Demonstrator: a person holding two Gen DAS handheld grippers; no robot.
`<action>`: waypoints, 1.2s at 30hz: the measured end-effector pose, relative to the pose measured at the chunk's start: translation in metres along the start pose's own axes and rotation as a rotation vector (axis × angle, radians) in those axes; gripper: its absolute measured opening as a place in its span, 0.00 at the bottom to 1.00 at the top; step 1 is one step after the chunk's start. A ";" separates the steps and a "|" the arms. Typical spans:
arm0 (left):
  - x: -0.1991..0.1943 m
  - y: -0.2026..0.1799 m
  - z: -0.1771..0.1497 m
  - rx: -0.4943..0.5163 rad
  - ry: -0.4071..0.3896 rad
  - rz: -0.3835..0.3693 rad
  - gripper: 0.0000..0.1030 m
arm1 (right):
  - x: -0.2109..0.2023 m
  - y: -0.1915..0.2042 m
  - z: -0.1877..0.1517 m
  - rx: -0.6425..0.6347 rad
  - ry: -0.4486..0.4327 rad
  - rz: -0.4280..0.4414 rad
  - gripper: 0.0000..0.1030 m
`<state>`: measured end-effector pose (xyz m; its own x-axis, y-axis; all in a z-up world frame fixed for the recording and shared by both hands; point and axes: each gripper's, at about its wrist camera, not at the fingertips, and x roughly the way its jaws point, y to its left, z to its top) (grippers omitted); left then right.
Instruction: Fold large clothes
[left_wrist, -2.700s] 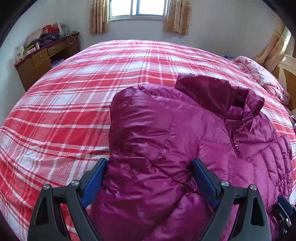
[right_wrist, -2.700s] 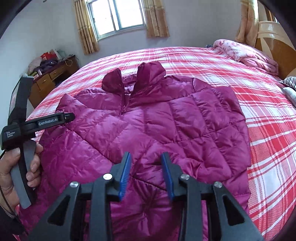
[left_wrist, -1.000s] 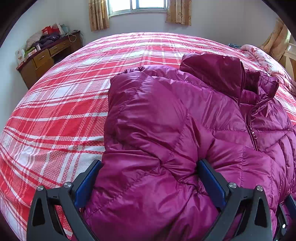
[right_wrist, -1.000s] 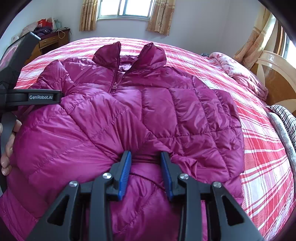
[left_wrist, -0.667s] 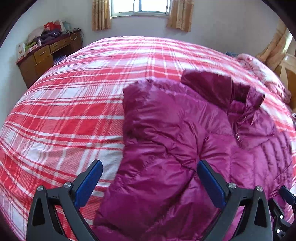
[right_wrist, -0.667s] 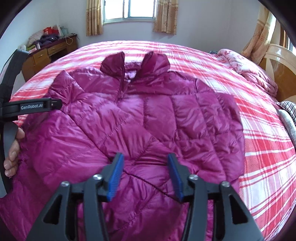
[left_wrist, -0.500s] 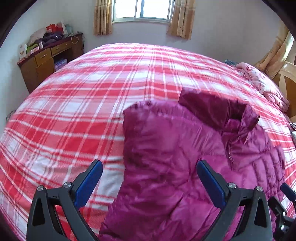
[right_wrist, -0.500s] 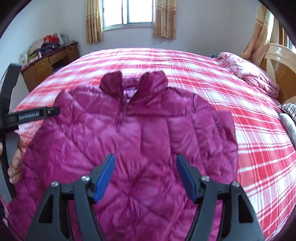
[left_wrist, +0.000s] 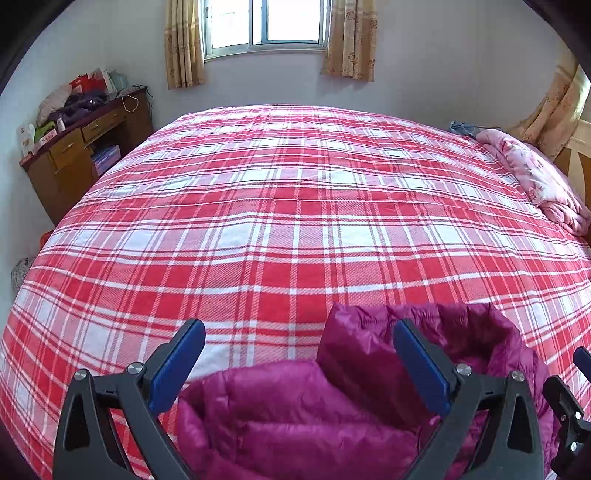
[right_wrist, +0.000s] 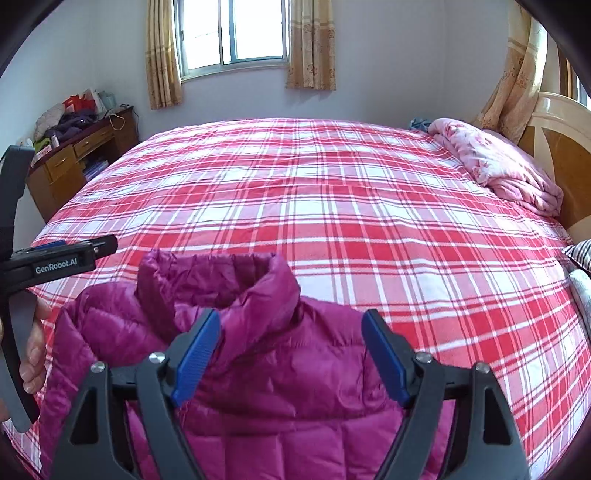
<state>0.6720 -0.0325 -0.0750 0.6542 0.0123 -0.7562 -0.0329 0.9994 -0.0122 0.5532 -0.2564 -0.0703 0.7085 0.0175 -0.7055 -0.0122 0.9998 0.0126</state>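
Observation:
A magenta quilted down jacket (left_wrist: 295, 413) lies on the red-and-white plaid bed (left_wrist: 295, 221), near its front edge. Its stand-up collar (right_wrist: 221, 273) points toward the window. My left gripper (left_wrist: 296, 343) is open wide above the jacket's left part, and its pads touch no fabric. My right gripper (right_wrist: 291, 325) hovers over the jacket (right_wrist: 295, 387) just behind the collar. Its jaws are opening, with nothing pressed between them. In the right wrist view the left gripper's body (right_wrist: 55, 258) shows at the left, held by a hand (right_wrist: 33, 350).
A folded pink quilt (right_wrist: 491, 158) lies at the bed's far right by the headboard (right_wrist: 554, 147). A cluttered wooden desk (left_wrist: 74, 155) stands against the left wall. Striped fabric (right_wrist: 580, 254) shows at the right edge. Curtains frame a window (left_wrist: 266, 22) behind the bed.
The right gripper has let go of the jacket fold and its jaws have spread. Both grippers have pulled back and risen, so the jacket now sits low in both views.

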 end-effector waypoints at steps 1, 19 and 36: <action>0.007 -0.005 0.004 0.016 0.007 0.009 0.99 | 0.008 -0.002 0.006 0.007 0.009 0.002 0.80; 0.028 0.003 -0.066 0.203 0.080 0.068 0.99 | 0.045 -0.004 -0.012 -0.108 0.143 -0.055 0.10; -0.005 -0.021 -0.046 0.189 -0.058 0.105 0.99 | 0.046 -0.030 -0.036 -0.036 0.074 -0.064 0.05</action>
<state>0.6344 -0.0551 -0.1006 0.6968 0.1131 -0.7082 0.0355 0.9808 0.1916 0.5604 -0.2854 -0.1286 0.6546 -0.0476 -0.7545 0.0051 0.9983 -0.0585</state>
